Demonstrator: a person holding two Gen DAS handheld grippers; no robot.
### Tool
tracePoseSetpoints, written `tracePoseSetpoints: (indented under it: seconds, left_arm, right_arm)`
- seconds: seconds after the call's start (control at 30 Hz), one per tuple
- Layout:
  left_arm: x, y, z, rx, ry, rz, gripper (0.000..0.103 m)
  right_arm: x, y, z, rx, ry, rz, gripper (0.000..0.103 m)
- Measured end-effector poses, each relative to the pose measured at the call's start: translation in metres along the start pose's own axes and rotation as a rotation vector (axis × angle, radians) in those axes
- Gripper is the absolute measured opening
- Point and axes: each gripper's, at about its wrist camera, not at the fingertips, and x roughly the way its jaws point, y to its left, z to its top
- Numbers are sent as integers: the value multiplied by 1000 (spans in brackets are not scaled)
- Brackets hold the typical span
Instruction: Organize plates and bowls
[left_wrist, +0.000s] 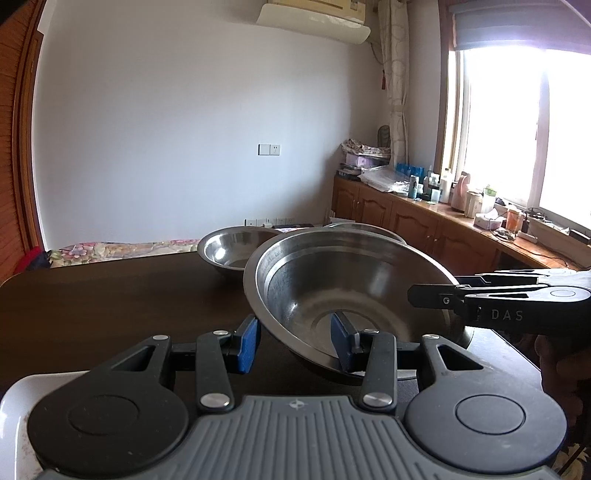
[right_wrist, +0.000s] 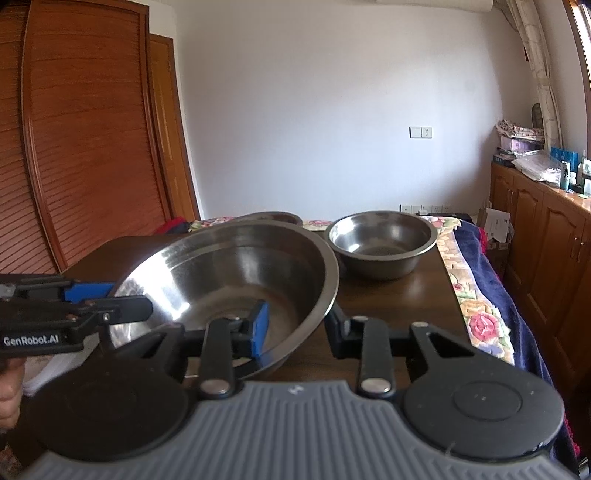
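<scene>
A large steel bowl (left_wrist: 354, 291) (right_wrist: 236, 273) hangs tilted over the dark wooden table (left_wrist: 110, 302), and both grippers hold its rim. My left gripper (left_wrist: 295, 339) has one blue pad against the outside of the near wall and the other inside. My right gripper (right_wrist: 297, 325) straddles the opposite wall, with its blue pad inside and its other finger outside. Each gripper shows in the other's view, the right gripper (left_wrist: 436, 295) and the left gripper (right_wrist: 122, 299) both over the rim. A smaller steel bowl (left_wrist: 229, 251) (right_wrist: 380, 243) stands behind. Only the rim of another bowl (left_wrist: 354, 226) (right_wrist: 266, 216) shows.
A bed with a floral blanket (right_wrist: 480, 321) runs along the table's far and right sides. Wooden cabinets (left_wrist: 406, 218) crowded with bottles and clutter stand under the window. A louvred wardrobe (right_wrist: 92, 147) fills the left. A hand (right_wrist: 9, 398) holds the left gripper.
</scene>
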Motion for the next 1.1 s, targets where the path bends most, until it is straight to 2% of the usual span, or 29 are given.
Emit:
tracePoseSetpoints:
  seconds: [0.33, 1.1]
  left_arm:
    - [-19, 1, -8, 9, -12, 0, 72]
    - [-33, -5, -17, 6, -4, -3, 72]
  right_arm:
    - [-16, 14, -4, -14, -19, 5, 35]
    - [-34, 26, -21, -21, -17, 12, 35]
